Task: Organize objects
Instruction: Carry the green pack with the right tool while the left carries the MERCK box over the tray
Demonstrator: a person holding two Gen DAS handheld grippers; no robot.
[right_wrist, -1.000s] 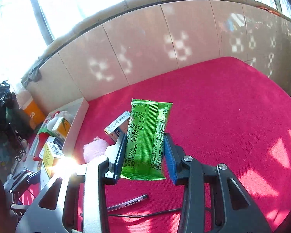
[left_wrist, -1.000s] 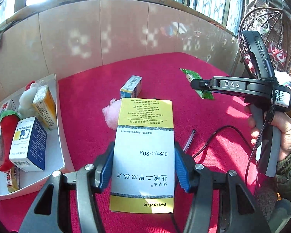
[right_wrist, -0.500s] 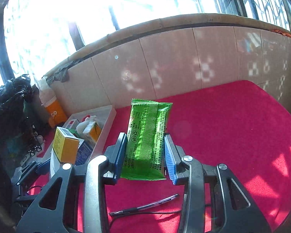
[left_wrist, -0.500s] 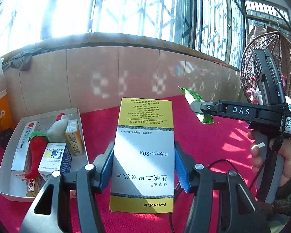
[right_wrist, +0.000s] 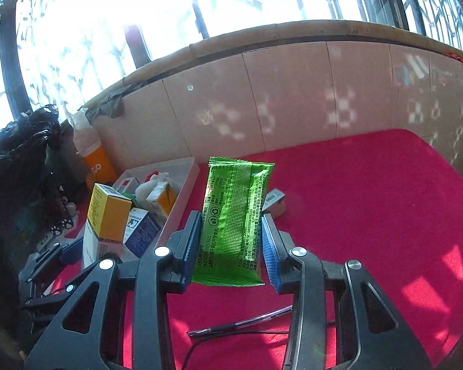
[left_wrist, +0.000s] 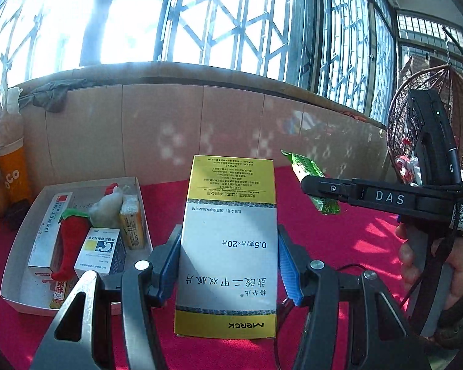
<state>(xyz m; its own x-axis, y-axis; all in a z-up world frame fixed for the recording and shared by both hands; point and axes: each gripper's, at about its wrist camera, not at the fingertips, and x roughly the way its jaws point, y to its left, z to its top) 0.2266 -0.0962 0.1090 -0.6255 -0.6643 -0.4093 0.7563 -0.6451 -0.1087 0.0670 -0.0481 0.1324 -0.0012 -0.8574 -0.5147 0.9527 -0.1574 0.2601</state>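
The left gripper (left_wrist: 228, 265) clamped a medicine box (left_wrist: 228, 246); the right gripper (right_wrist: 231, 246) clamped a green packet (right_wrist: 233, 219) above the red tabletop (right_wrist: 370, 209).

We've raised and tilted both tongs up vs 1 s ago. L tongs (left_wrist: 228, 265): the yellow-and-white cardboard medicine box (left_wrist: 228, 246) between its pads now sits against wall and window bars, not red cloth; white cardboard tray (left_wrist: 15, 277) slid lower-left. R tongs (right_wrist: 231, 246): the green foil snack packet (right_wrist: 234, 222) is lifted; small blue-white carton (right_wrist: 274, 200) now peeks just right of it, pink plush gone from view.
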